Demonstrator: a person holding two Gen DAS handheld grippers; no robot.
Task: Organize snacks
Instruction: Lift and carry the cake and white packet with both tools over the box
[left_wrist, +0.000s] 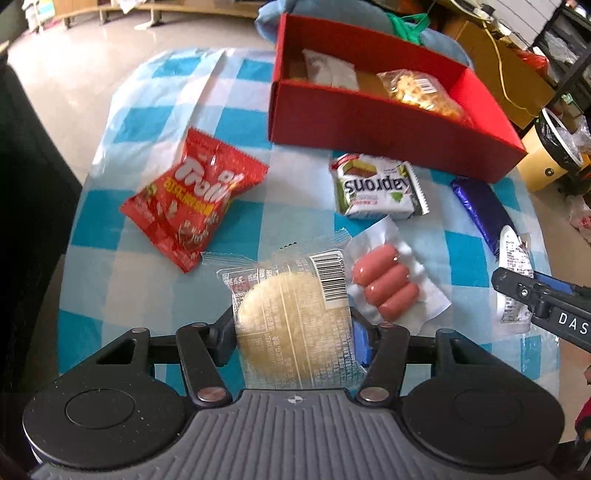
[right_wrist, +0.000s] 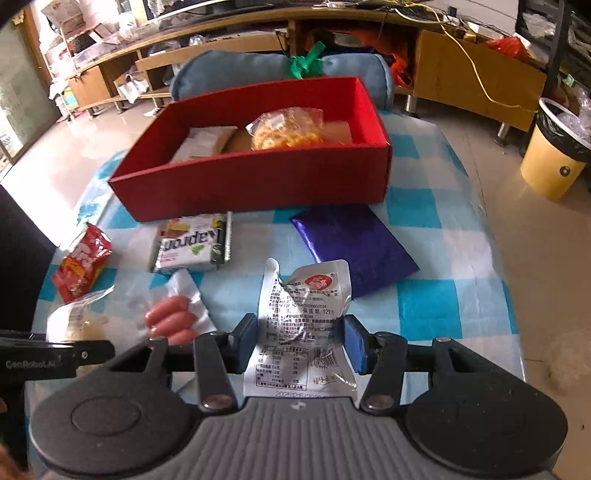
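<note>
Nearest me, my left gripper (left_wrist: 291, 332) has its jaws clamped on a round cake (left_wrist: 291, 314) and my right gripper (right_wrist: 301, 341) on a silver pouch (right_wrist: 303, 325), both lifted off the counter (left_wrist: 122, 280), presumably bound for the red box (right_wrist: 258, 177).

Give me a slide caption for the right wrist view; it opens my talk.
Right gripper clamps a silver pouch above the checked tablecloth, red box ahead.
</note>
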